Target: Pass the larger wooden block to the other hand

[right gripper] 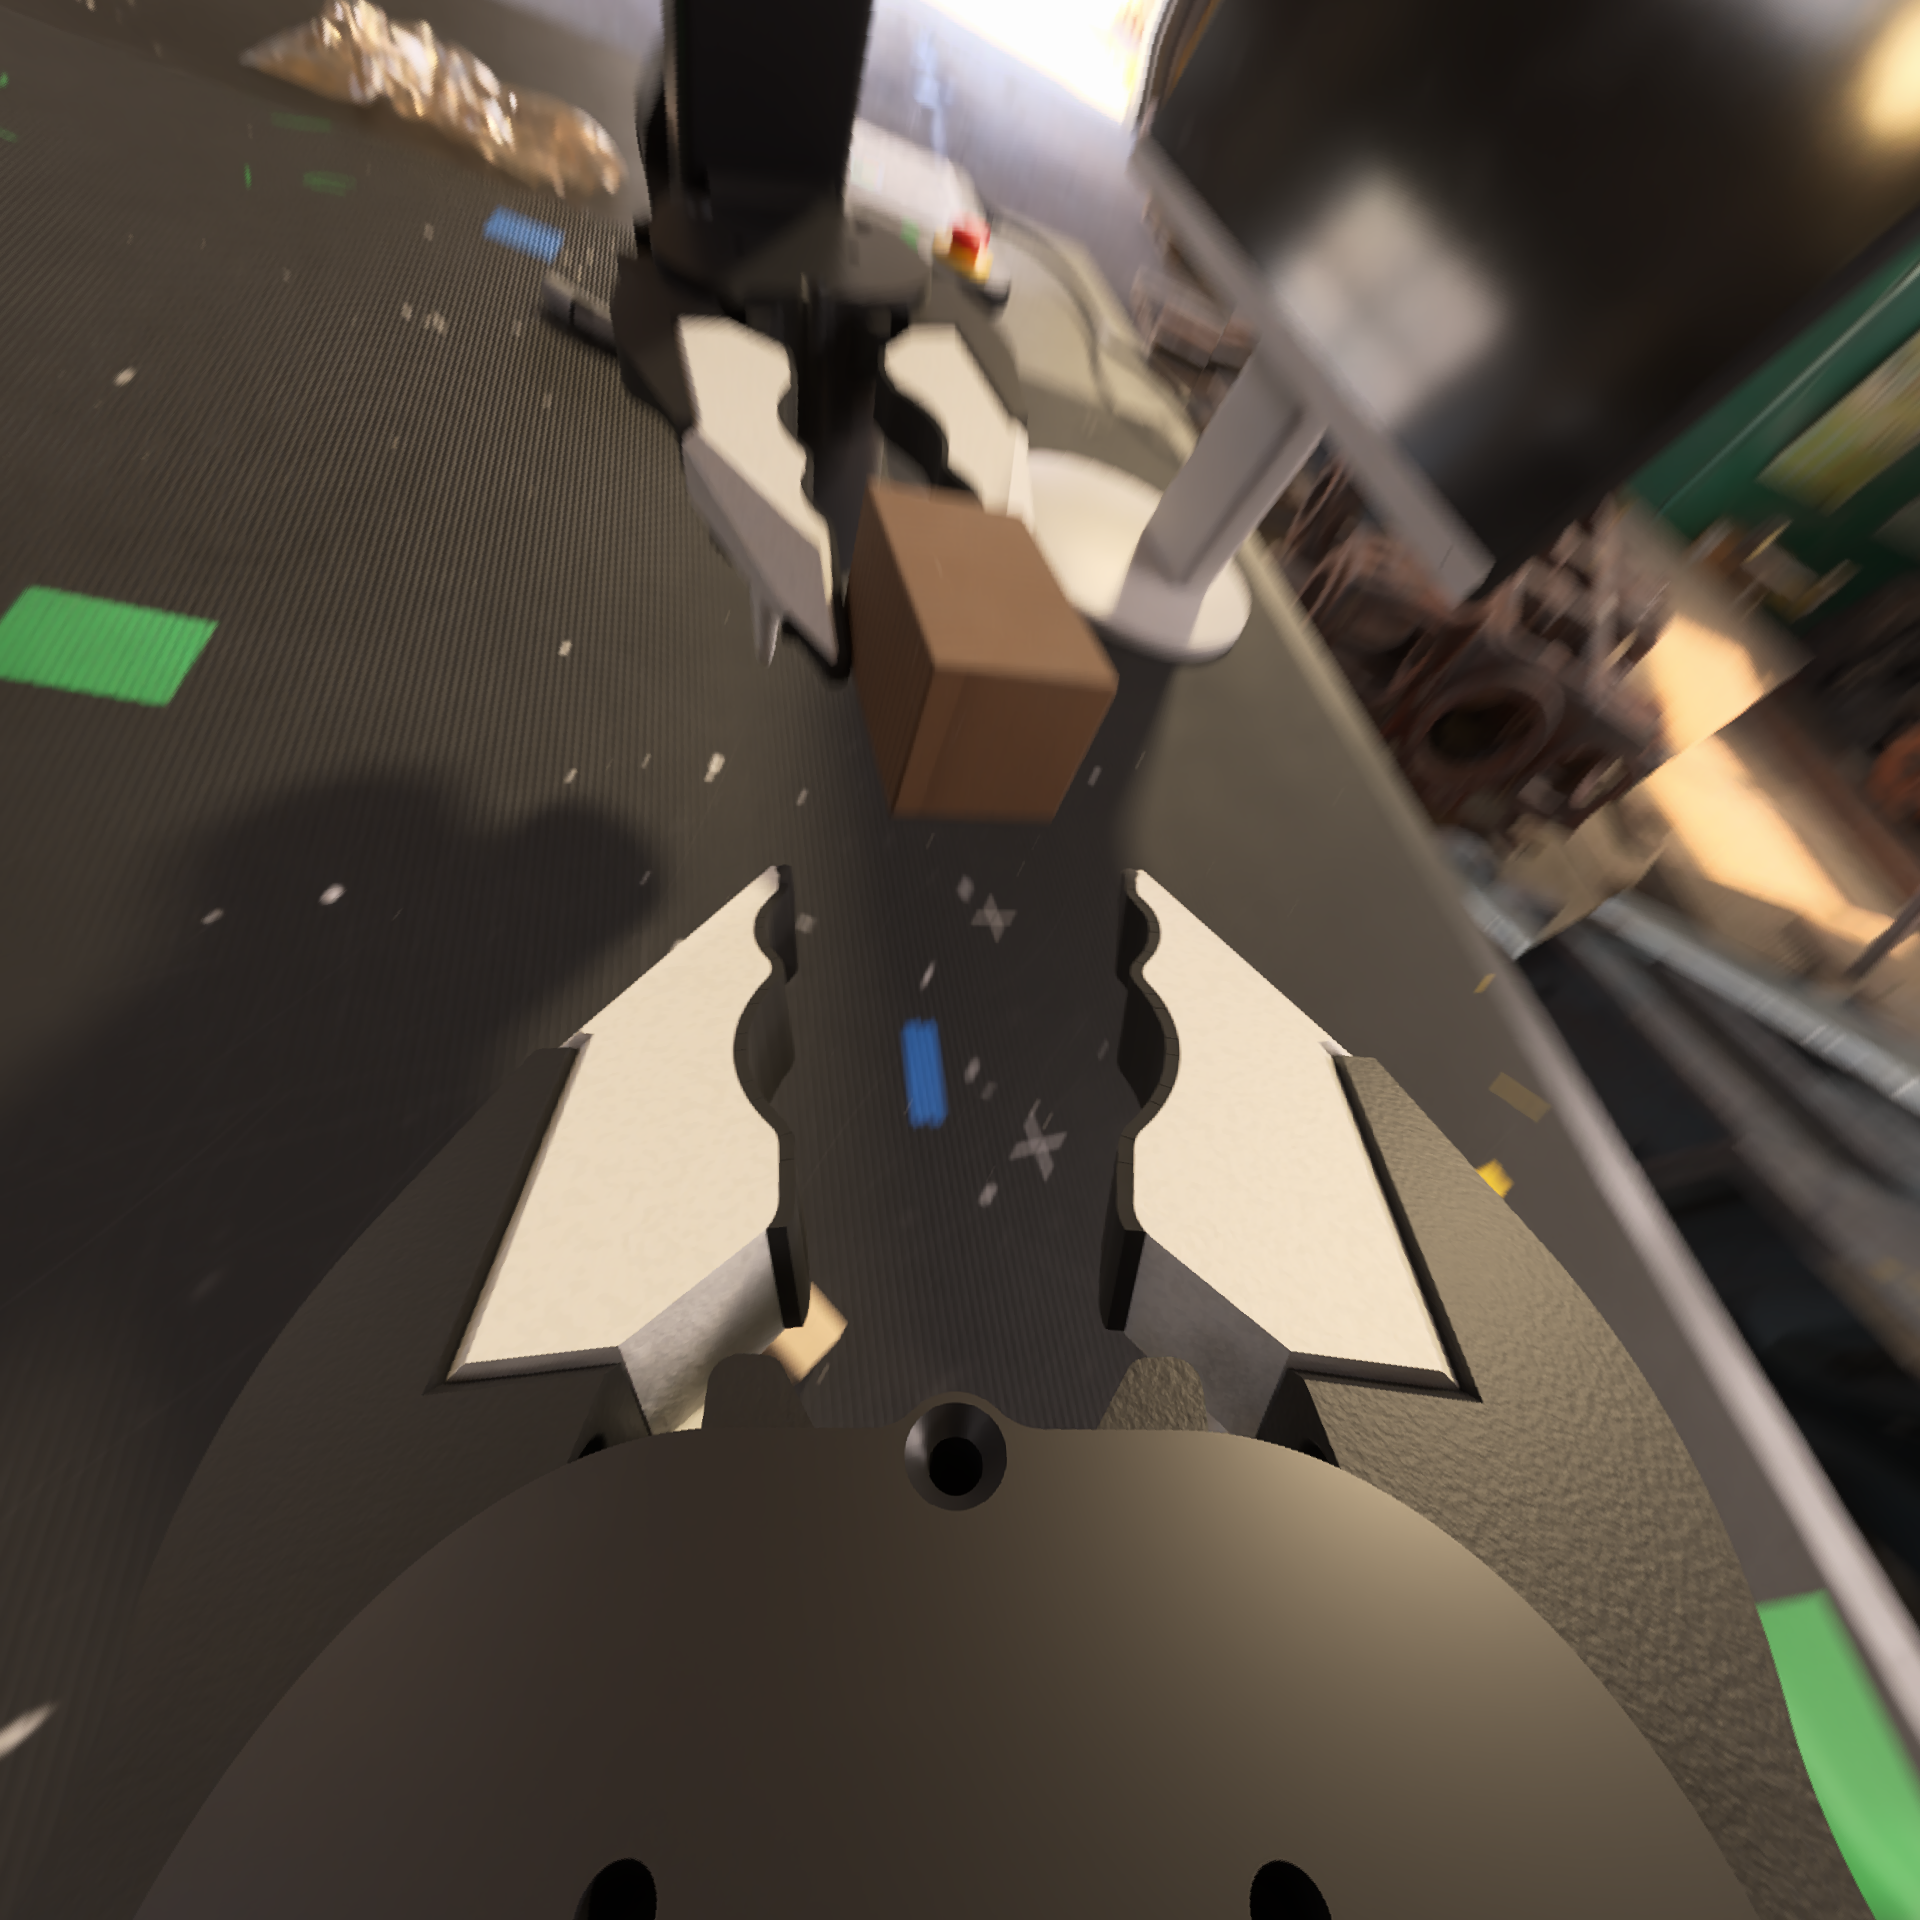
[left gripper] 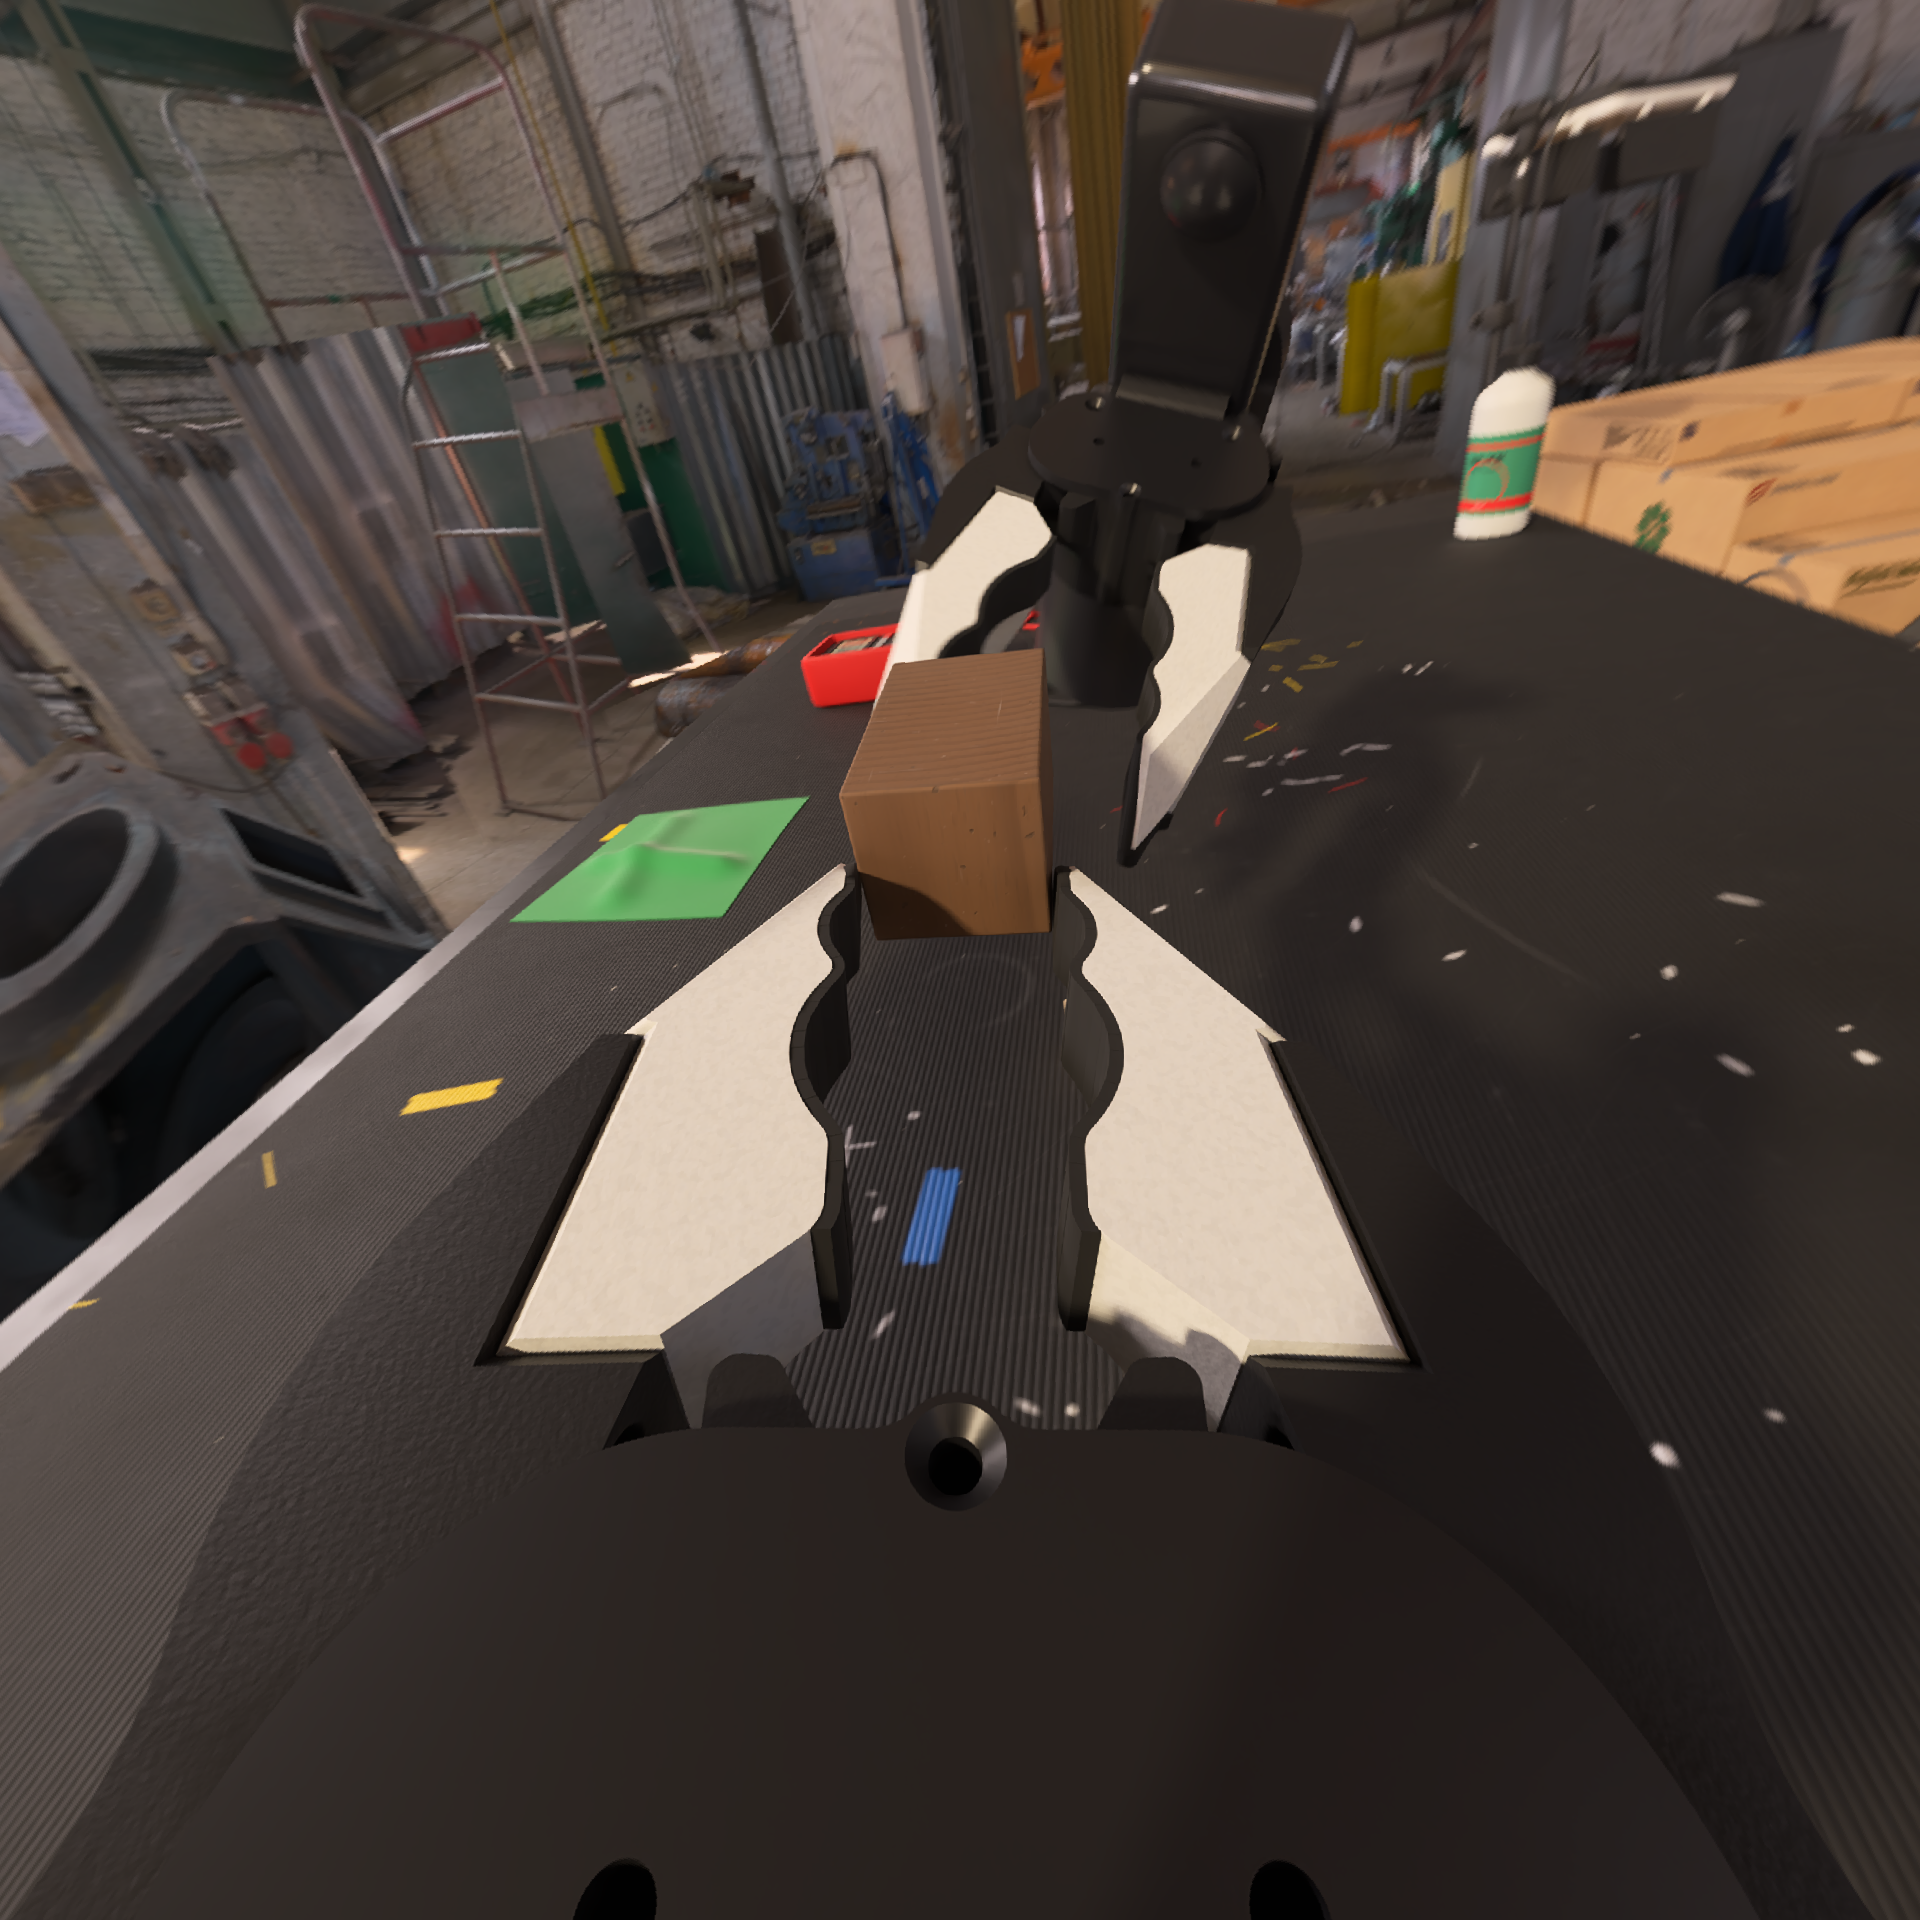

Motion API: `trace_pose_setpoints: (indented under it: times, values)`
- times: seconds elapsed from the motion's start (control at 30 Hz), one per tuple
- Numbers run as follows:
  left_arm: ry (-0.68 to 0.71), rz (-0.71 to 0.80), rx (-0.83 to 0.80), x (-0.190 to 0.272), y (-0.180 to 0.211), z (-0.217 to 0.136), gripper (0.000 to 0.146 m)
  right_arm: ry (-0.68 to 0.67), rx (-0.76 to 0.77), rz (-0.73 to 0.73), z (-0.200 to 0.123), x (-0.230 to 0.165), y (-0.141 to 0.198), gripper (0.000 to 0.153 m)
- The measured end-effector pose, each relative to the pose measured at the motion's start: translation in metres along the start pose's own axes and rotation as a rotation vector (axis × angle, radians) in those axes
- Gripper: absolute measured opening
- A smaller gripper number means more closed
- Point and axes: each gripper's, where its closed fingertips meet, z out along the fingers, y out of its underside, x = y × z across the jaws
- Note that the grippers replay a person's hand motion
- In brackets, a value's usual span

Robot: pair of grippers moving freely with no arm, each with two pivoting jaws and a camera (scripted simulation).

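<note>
The larger wooden block [left gripper: 951, 800] is a brown cube held above the dark table [left gripper: 1558, 1039]. My left gripper [left gripper: 961, 883] is shut on its near end, with both fingertips pressed on its sides. My right gripper [right gripper: 956, 878] is open and empty. In its own view the block [right gripper: 977, 665] hangs just beyond its fingertips, with the left gripper's finger [right gripper: 769, 520] on it. In the left wrist view the right gripper faces me from above. One of its fingers [left gripper: 1184, 717] is beside the block and the other is partly hidden behind it.
A green sheet [left gripper: 665, 862] and a red tray [left gripper: 847, 665] lie near the table's left edge. A white bottle [left gripper: 1501, 457] and cardboard boxes [left gripper: 1745, 468] stand at the far right. A white cup [right gripper: 1101, 520], a crumpled bag [right gripper: 447, 94] and a small tan piece [right gripper: 810, 1340] show in the right wrist view.
</note>
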Motion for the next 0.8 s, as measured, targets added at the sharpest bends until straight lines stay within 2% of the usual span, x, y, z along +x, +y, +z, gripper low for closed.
trace_pose_setpoints:
  times: [0.07,0.17,0.23,0.33,0.43,0.5,0.57,0.8]
  values:
    - [-0.033,0.035,-0.038,-0.004,0.004,-0.002,0.037,-0.034,-0.133,0.108,-0.013,-0.004,0.027,0.052]
    - [-0.075,0.059,-0.056,-0.009,0.007,-0.005,0.037,0.083,-0.482,0.29,-0.049,-0.009,0.084,0.031]
    - [-0.068,0.04,-0.047,-0.009,0.008,-0.004,0.037,0.136,-0.612,0.379,-0.062,-0.025,0.105,0.023]
    - [-0.066,0.033,-0.061,-0.01,0.013,-0.002,0.037,0.227,-0.584,0.626,-0.048,-0.045,0.115,0.017]
    - [-0.057,0.035,-0.067,-0.008,0.014,0.0,0.037,0.294,-0.551,0.8,-0.033,-0.052,0.12,0.021]
    - [-0.051,0.033,-0.055,-0.007,0.012,0.0,0.037,0.343,-0.545,0.848,-0.031,-0.051,0.123,0.023]
    - [-0.042,0.023,-0.036,-0.007,0.009,-0.002,0.037,0.328,-0.544,0.887,-0.028,-0.052,0.123,0.022]
    - [-0.04,-0.014,-0.012,-0.011,0.01,-0.006,0.037,0.306,-0.593,0.875,-0.02,-0.042,0.132,0.023]
